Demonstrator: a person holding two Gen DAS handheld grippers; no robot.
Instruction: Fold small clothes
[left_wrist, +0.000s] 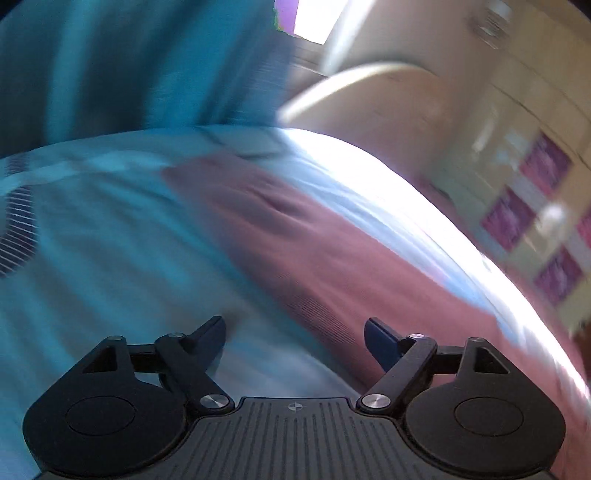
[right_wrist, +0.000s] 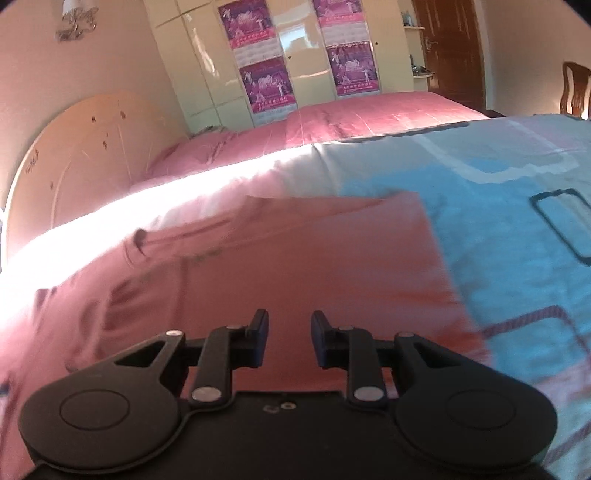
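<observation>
Right wrist view gives you the clearest look at the pink garment (right_wrist: 295, 251): it lies spread flat on the blue patterned bedcover (right_wrist: 517, 240), its right edge running straight down across the blue, its left part creased and bunched near a bright band of sunlight. Your right gripper (right_wrist: 290, 338) hangs just over the near part of that garment with its jaws a narrow gap apart; pink cloth shows through the gap and nothing is pinched between the fingers. Left wrist view is heavily smeared by motion, yet you can make out the same pink cloth running as a diagonal strip across the bedcover. Your left gripper (left_wrist: 295, 339) has its jaws spread wide and empty, above the bedcover with the garment's edge just to the right of its right finger. Farther out, a second bed with a pink sheet (right_wrist: 369, 114) stands behind, with a pale rounded headboard (right_wrist: 85, 147), cream wardrobe doors carrying purple posters (right_wrist: 266, 85), and a brown door (right_wrist: 454, 51).
</observation>
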